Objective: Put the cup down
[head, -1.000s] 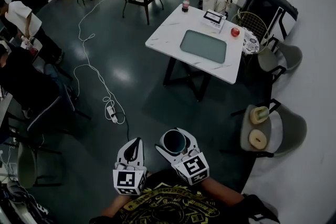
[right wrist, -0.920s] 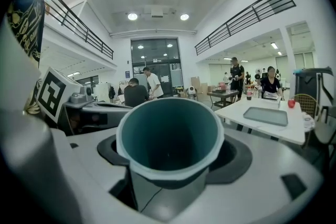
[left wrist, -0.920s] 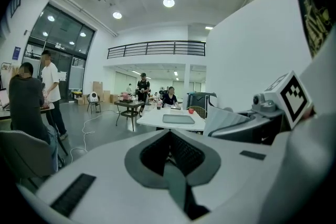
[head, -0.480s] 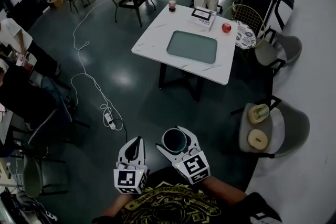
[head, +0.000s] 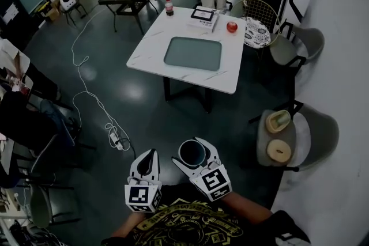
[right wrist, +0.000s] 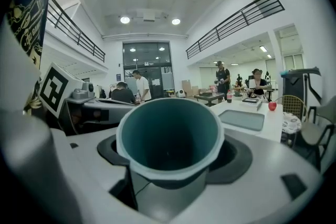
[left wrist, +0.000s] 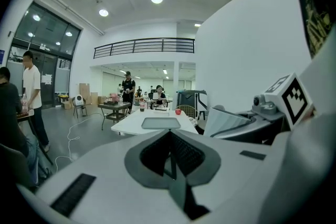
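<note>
Counter drifted left in head view versus earlier frames; both tools unchanged at bottom centre. Right tool clamped on teal-lined cup, held upright, mouth up, likely to keep it steady for carry. Left tool closed, empty, just beside it. Cup well short of counter; set-down not yet begun, I judge
</note>
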### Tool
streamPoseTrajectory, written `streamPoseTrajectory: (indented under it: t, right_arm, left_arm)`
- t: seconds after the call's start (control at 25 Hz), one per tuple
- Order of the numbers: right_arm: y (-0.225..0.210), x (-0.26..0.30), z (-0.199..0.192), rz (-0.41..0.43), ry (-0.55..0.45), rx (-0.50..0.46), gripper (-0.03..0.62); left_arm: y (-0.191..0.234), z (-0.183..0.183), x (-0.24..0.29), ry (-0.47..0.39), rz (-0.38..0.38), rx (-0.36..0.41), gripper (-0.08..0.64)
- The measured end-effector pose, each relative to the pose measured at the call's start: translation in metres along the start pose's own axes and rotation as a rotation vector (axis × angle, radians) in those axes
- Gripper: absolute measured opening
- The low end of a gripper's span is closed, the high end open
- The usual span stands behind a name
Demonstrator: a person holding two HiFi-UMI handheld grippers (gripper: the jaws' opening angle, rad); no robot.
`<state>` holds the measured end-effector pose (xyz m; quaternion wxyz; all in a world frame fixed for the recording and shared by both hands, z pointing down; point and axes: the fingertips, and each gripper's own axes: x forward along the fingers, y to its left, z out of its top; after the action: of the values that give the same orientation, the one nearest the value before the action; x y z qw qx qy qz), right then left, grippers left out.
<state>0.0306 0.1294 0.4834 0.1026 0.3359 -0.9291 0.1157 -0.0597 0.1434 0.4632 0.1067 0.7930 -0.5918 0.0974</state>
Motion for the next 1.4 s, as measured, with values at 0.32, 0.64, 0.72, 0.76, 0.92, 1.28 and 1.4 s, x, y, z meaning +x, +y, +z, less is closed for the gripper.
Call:
streamPoseTrajectory:
  t: [0.32, 0.64, 0.72, 0.76, 0.92, 1.28, 1.4]
  right_arm:
    - [-0.031, -0.009, -0.003, -0.051, -0.003, 0.023, 0.380]
    - [-0.059, -0.001, -0.001, -0.117, 0.008, 0.027, 0.380]
    - [-0.065, 0.005, 0.000, -0.133, 0.008, 0.028, 0.380]
    - [-0.069, 0.008, 0.001, -0.142, 0.010, 0.027, 0.380]
    - [-0.089, 0.019, 0.015, -0.194, 0.016, 0.026, 0.380]
    - [-0.118, 0.068, 0.015, -0.237, 0.074, 0.064, 0.380]
    - [-0.128, 0.085, 0.016, -0.250, 0.092, 0.066, 0.380]
  left_arm:
    - [-0.016, 0.003, 0.024, 0.012, -0.037, 0.011, 0.009]
    - [-0.016, 0.008, 0.061, 0.006, -0.102, 0.013, 0.009]
    - [-0.013, 0.010, 0.072, 0.004, -0.121, 0.009, 0.009]
    - [-0.012, 0.012, 0.078, 0.003, -0.130, 0.008, 0.009]
    - [-0.006, 0.020, 0.101, -0.001, -0.163, 0.014, 0.009]
    - [0.033, 0.016, 0.154, 0.041, -0.198, -0.031, 0.009]
    - [0.047, 0.021, 0.174, 0.040, -0.213, -0.041, 0.009]
